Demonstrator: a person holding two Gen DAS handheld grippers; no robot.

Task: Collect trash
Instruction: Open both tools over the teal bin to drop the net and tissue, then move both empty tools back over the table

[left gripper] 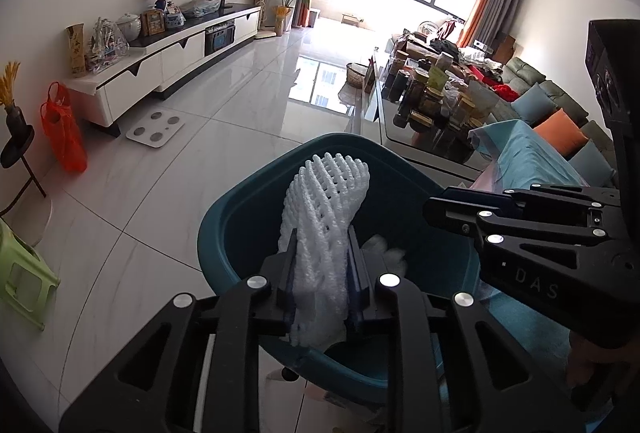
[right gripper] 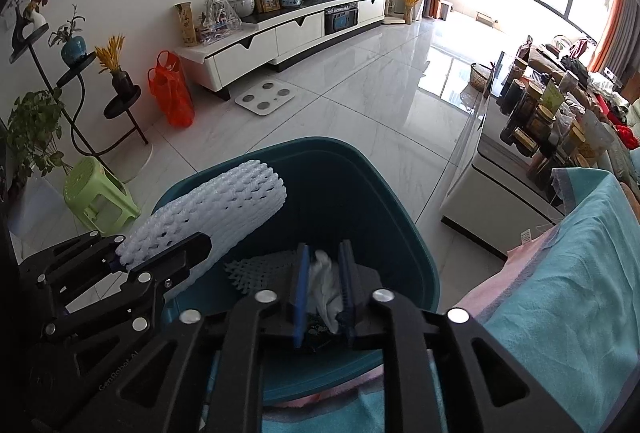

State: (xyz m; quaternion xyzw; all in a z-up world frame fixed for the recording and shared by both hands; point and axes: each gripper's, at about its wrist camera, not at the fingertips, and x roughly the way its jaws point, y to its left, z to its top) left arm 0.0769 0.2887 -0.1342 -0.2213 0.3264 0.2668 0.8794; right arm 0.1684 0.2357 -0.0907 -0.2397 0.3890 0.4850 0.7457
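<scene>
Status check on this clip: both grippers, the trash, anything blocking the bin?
Left gripper over teal plastic bin, white foam net sleeve between its jaws. Right gripper over bin, crumpled white tissue between fingers. Bin mouth unobstructed.

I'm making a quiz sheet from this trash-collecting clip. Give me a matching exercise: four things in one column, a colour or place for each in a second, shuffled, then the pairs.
Things:
1. foam net
2. bin
3. stool
4. plastic bag

Descriptions:
A. orange, on the floor by the TV cabinet
B. white, between the left hand-held gripper's fingers
C. light green
D. teal, below both grippers

Pairs: 1-B, 2-D, 3-C, 4-A
</scene>
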